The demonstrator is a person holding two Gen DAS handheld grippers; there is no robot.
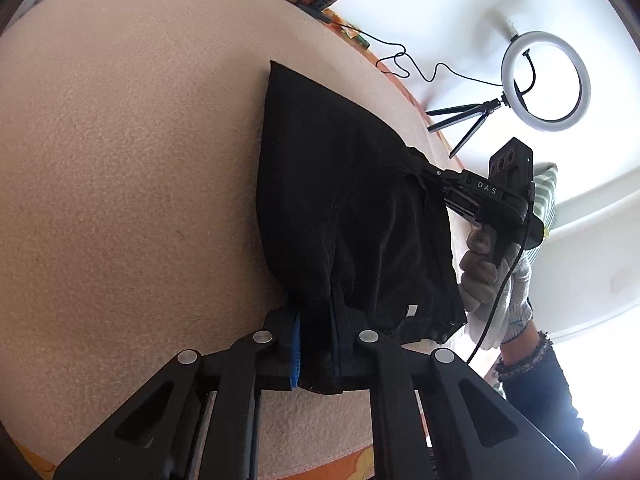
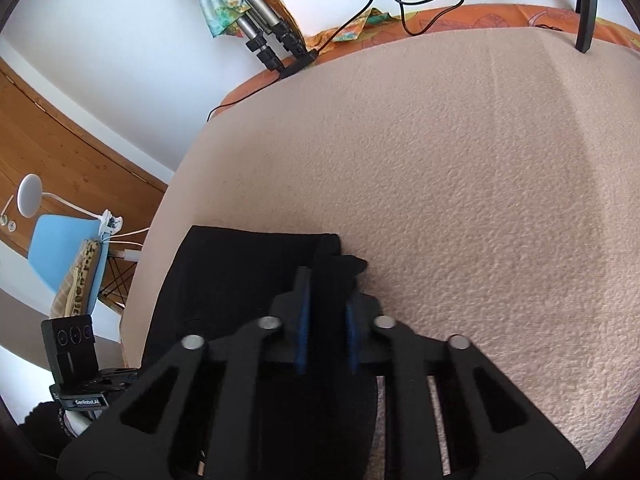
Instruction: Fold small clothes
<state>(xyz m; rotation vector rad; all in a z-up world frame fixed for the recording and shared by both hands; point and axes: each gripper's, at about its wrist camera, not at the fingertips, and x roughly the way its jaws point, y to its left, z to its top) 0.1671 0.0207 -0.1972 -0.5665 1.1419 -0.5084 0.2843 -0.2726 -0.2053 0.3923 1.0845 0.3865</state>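
Bare beige blanket (image 2: 460,168) beyond; tripod legs (image 2: 264,44) crowd its far edge.

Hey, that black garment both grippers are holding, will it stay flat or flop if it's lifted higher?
The black garment will probably flop: it already drapes and creases between the left gripper and the right gripper. It seems light, since two small pinches carry its edge. The textured beige cover may drag on it.

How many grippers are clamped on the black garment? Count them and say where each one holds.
2. The left gripper pinches the black garment at its near edge; the right gripper pinches a bunched corner at its other side, over the beige mat.
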